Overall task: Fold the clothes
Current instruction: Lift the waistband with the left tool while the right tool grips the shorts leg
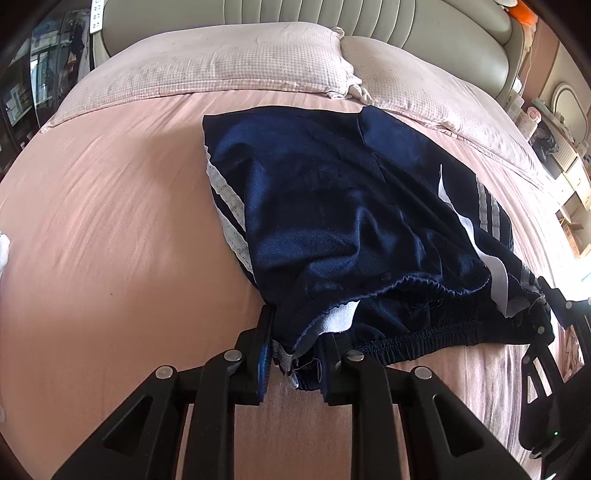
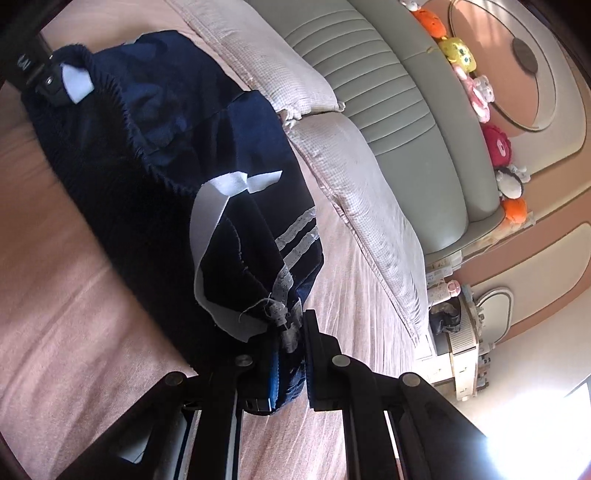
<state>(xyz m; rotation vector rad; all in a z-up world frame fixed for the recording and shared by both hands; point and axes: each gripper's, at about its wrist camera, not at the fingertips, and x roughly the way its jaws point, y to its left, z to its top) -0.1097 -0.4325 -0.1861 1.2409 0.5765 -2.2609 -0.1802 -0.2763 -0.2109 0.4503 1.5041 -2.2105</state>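
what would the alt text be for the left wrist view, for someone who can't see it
The left gripper is shut on one waistband corner of navy shorts with white stripes spread on a pink bedsheet. The right gripper holds the opposite waistband corner at the right edge. Two pale checked pillows and a padded headboard lie beyond.

shorts (image 1: 332,206) far hem: hidden | right tool (image 1: 546,295) body: edge-cropped
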